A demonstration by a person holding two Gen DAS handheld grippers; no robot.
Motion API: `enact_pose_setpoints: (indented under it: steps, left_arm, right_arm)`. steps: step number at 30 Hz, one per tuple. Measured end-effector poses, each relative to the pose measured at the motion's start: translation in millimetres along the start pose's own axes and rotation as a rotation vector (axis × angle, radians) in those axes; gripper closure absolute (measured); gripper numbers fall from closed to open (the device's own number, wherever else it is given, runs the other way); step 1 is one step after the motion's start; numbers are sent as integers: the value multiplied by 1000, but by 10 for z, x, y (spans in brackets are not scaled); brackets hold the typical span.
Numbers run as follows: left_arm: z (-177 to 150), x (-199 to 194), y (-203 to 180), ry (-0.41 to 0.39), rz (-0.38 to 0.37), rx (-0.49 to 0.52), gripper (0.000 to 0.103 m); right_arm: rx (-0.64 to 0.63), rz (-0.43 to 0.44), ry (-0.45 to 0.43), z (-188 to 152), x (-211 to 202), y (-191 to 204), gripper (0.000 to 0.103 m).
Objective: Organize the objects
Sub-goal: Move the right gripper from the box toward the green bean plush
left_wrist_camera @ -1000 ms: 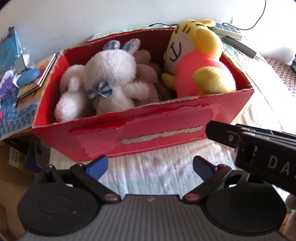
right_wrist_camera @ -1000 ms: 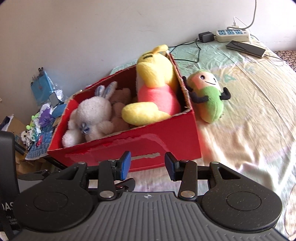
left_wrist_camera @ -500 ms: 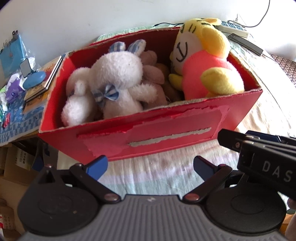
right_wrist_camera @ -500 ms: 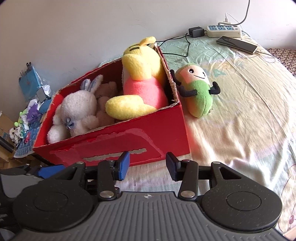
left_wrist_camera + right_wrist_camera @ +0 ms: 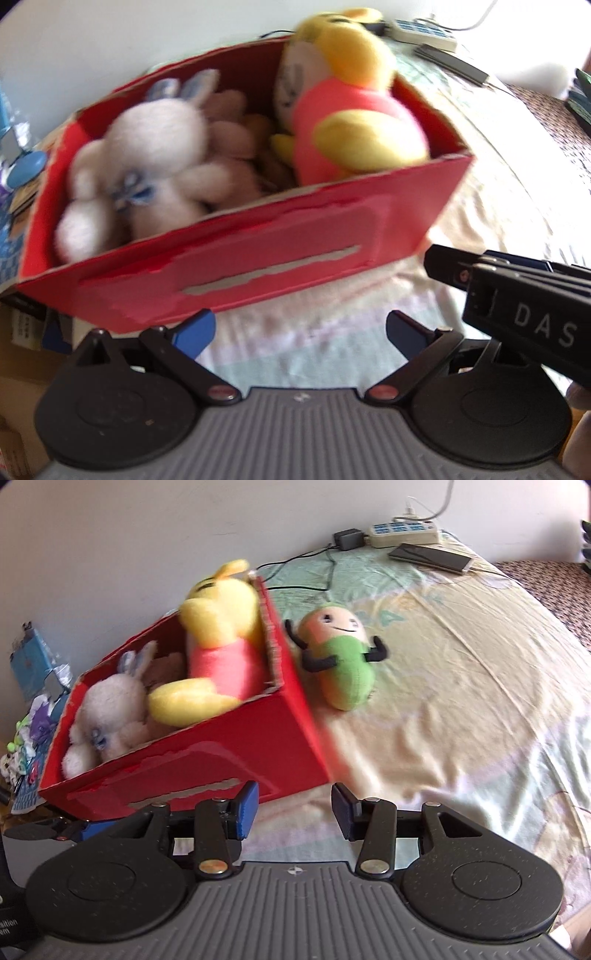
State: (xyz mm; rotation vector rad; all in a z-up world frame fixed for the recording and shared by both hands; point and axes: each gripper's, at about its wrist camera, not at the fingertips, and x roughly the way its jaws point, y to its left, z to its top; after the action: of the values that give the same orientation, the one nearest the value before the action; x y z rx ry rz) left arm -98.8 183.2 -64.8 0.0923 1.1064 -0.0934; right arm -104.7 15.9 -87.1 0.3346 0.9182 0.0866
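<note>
Red box [image 5: 207, 760] w/ open top sits on the bed [image 5: 461, 709], near the bed's left edge and close to the wall-side end. Inside the box: white rabbit toy [image 5: 147, 162] at the left end, brownish soft toy [image 5: 236, 129] in the middle (partly hidden, blurred), yellow-and-pink toy [image 5: 221, 638] at the right end, head rising above the rim. Green-and-peach doll [image 5: 343, 657] lies on the sheet just beside the box's right wall, outside it; touching or not cannot be told. Power strip [image 5: 402, 535], black adapter [image 5: 347, 539] and phone [image 5: 430, 557] lie at the far end of the bed, by the wall, well apart from the box.

Left claw [image 5: 299, 328]: fingers wide apart, nothing between them, held in front of the box's long near wall. Right claw [image 5: 293, 808]: fingers apart, empty, pointing past the box's near right corner toward the doll. Black body of the right tool shows at the right edge in the left wrist view. Left wrist view blurred.
</note>
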Motion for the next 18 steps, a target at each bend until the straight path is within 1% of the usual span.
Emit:
enact_pose_setpoints:
  steps: [6,10,14,18]
  left_arm:
    - [52,102,-309,22,-57,58,5]
    - [86,146,-520,29,-79,90,5]
    - [138,197,-674,43,-84,102,4]
    - [201,266,-815,65,-80,89,5]
  right_arm:
    - [56,-41,8,11,-34,-312,56]
    - [78,-55,20,30,-24,-493,56]
    - [87,-41,34,92,18,-656,56]
    - [81,-12,45,206,65,-826,56]
